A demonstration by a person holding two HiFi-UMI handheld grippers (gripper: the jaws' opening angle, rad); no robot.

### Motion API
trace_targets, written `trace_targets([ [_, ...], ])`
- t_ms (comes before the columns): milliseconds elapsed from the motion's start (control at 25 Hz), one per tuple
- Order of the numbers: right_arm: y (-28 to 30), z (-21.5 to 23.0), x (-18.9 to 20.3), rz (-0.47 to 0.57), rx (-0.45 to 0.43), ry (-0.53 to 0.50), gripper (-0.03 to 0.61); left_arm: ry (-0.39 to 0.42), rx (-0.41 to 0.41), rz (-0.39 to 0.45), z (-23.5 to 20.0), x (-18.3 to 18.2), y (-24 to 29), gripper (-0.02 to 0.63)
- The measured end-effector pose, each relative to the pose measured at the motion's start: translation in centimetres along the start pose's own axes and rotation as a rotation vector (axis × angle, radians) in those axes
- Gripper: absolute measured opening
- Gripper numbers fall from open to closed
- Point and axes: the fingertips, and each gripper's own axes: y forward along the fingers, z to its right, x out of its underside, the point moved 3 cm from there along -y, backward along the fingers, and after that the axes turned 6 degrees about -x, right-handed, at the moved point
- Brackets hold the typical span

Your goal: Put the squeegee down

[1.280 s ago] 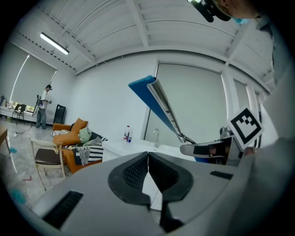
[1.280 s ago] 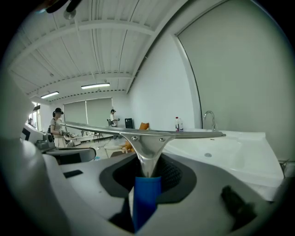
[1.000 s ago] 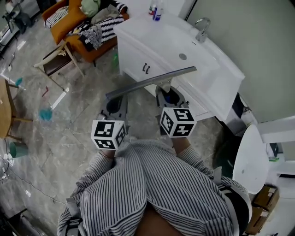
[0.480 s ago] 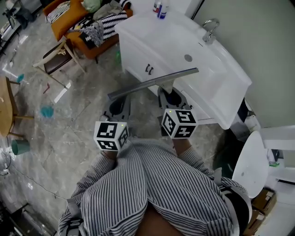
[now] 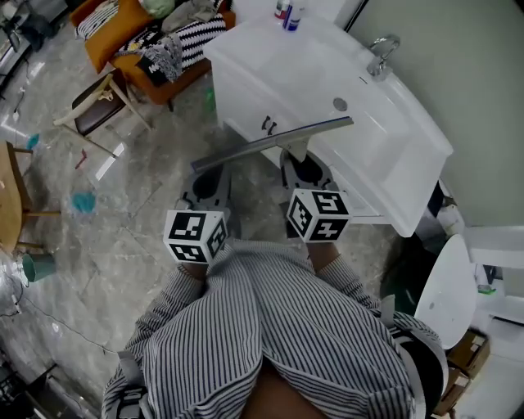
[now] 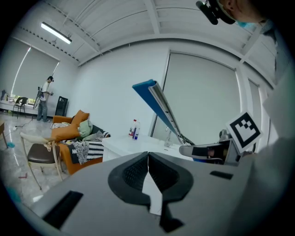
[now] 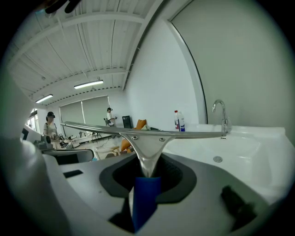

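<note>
While the squeegee (image 5: 273, 145) is clamped by its blue handle in the right gripper (image 7: 146, 177), at 12 o'clock before the sink (image 5: 385, 131), transport is judged underway. Left gripper (image 6: 148, 165) is closed on nothing. Next: lowering onto sink top reqd, then release.

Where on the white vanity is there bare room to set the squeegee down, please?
The flat top between the bottles and the basin looks bare, and the basin holds only its drain. It is tighter along the back, at the bottles and the faucet. The squeegee is held in the right gripper.
</note>
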Motion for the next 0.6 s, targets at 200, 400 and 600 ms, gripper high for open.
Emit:
trace_targets([
  [200,3.3,0.1,-1.4,0.005,0.011,0.005,0.100,0.014,0.017,0.006,-2.3,-1.7,2.7,0.014],
  [400,7.3,0.9,-3.7,0.019,0.037,0.006,0.100,0.026,0.040,0.014,-5.0,-4.1,6.2,0.014],
  [600,11.7,1.2,-6.4,0.036,0.063,0.009,0.100,0.032,0.057,0.030,-8.2,-6.9,9.7,0.014],
])
